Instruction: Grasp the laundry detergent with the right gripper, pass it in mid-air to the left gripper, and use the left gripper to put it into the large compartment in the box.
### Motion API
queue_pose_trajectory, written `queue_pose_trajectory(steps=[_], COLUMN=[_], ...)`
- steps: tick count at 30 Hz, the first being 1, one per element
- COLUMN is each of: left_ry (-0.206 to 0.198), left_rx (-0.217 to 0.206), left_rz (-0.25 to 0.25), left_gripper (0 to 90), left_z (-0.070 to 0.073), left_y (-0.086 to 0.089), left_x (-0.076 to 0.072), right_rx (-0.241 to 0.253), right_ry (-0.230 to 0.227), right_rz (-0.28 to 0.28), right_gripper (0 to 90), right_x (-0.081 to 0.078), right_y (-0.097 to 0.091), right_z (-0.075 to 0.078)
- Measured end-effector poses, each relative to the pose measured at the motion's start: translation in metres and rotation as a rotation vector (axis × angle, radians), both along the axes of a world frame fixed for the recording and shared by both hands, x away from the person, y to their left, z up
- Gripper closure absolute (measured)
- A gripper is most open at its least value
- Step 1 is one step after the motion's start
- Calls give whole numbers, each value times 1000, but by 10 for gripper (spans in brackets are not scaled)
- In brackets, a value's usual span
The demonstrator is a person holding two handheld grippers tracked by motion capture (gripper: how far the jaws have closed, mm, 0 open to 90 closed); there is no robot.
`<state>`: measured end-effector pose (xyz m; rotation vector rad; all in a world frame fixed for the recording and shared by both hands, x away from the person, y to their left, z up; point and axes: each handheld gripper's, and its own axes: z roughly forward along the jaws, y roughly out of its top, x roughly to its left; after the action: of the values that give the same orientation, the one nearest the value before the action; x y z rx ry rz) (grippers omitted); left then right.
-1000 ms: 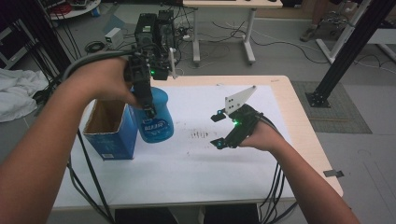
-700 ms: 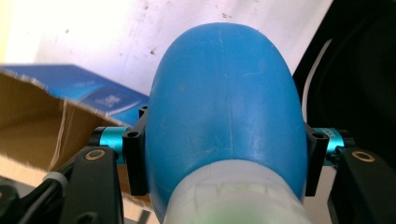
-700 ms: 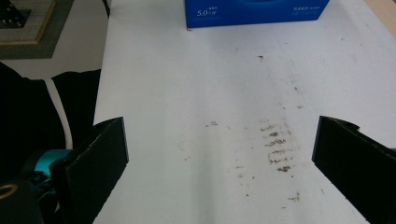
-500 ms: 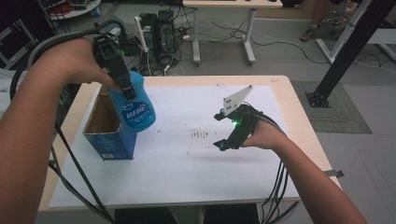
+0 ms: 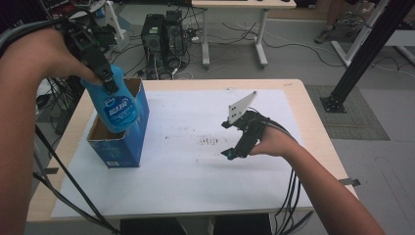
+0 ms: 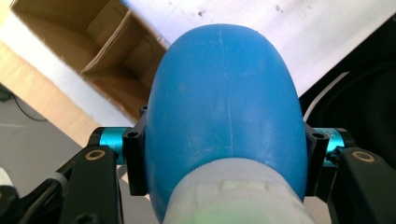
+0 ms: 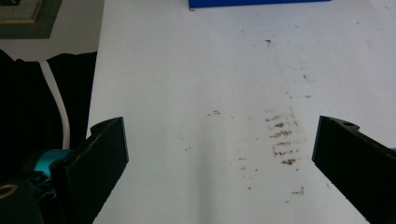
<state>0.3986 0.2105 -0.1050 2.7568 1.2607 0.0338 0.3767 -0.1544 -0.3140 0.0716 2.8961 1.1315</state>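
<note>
Left gripper (image 5: 105,78) clamped on blue bottle (image 5: 116,108), jaws pinching its neck end; bottle hangs tilted toward 5 o'clock from gripper, lower end over open top of blue cardboard box (image 5: 125,152) at table's 9 o'clock side. Right gripper (image 5: 238,139) near table centre, at 3 o'clock from bottle, jaws spread wide, nothing between them, above smudged white sheet (image 5: 195,171).

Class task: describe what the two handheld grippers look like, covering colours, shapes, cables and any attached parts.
Both are black. The left gripper has flat black jaws on teal fittings. The right gripper carries a grey three-cornered plate with small holes on top, and black cables trail from it. Both forearms are bare, with no sleeves.
</note>
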Motion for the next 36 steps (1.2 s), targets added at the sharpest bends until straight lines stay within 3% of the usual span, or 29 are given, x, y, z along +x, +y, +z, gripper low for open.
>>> queue_pose_trajectory(steps=[11, 16, 25, 31, 36], left_ry=[9, 23, 39, 50, 57], left_rx=[46, 55, 58, 53, 57], left_rz=[95, 124, 132, 128, 109], left_gripper=[381, 381, 381, 381, 381], left_z=[-7, -22, -46, -75, -90], left_y=[24, 28, 32, 36, 35], left_x=[13, 21, 30, 36, 37], right_rx=[-20, -26, -34, -47, -47], right_ry=[11, 8, 6, 10, 5], right_rz=[-5, -8, -9, -11, -10], right_gripper=[27, 27, 27, 28, 27], right_x=[2, 2, 2, 1, 1], right_y=[4, 5, 7, 9, 10], right_z=[-3, -4, -5, -6, -6])
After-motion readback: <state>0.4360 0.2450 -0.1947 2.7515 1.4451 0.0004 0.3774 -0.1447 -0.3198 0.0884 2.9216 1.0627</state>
